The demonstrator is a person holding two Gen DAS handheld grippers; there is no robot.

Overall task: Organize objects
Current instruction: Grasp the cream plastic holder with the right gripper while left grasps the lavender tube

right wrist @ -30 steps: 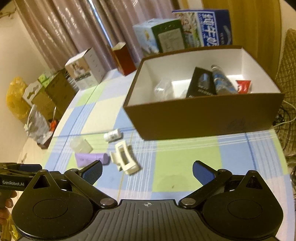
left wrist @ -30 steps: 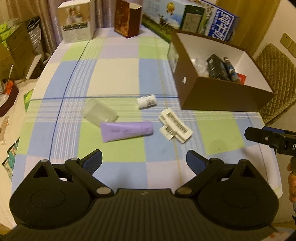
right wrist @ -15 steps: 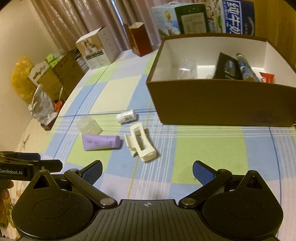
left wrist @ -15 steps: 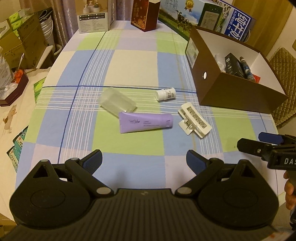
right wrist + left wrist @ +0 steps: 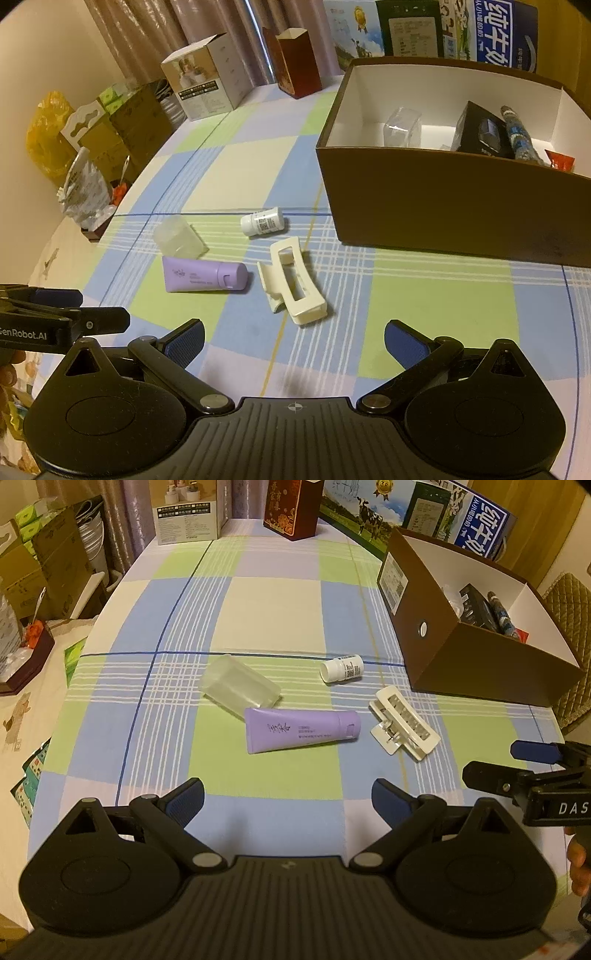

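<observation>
Currently hovering over the checked tablecloth (image 5: 273, 602) with both tools empty: left gripper (image 5: 288, 799) spread wide, nothing between the pads; right gripper (image 5: 293, 338) likewise spread wide and holding nothing. Lying loose on the cloth, near one another but apart from the brown box (image 5: 443, 206): a purple tube (image 5: 301, 729), a frosted plastic cup (image 5: 238, 685) on its side just behind the tube, a small white bottle (image 5: 341, 668) on its side, and a cream hair claw clip (image 5: 293, 284) closest to the right gripper. Already sitting inside the box: a clear container, a dark carton and a few other small items. Judging handling: all four probably light. Tube likely soft and yielding, so gripping across the firmer cap end or mid-body, not the flat crimped tail. Bottle and cup likely rigid, smooth and prone to rolling; closing across the round body, square to the long axis. Cup possibly thin-walled, so squeezing gently. Clip stiff, hollow and irregular; clamping across the two long side bars near the middle, avoiding the sprung hinge tabs. Likely remaining: moving each loose item into the box.
</observation>
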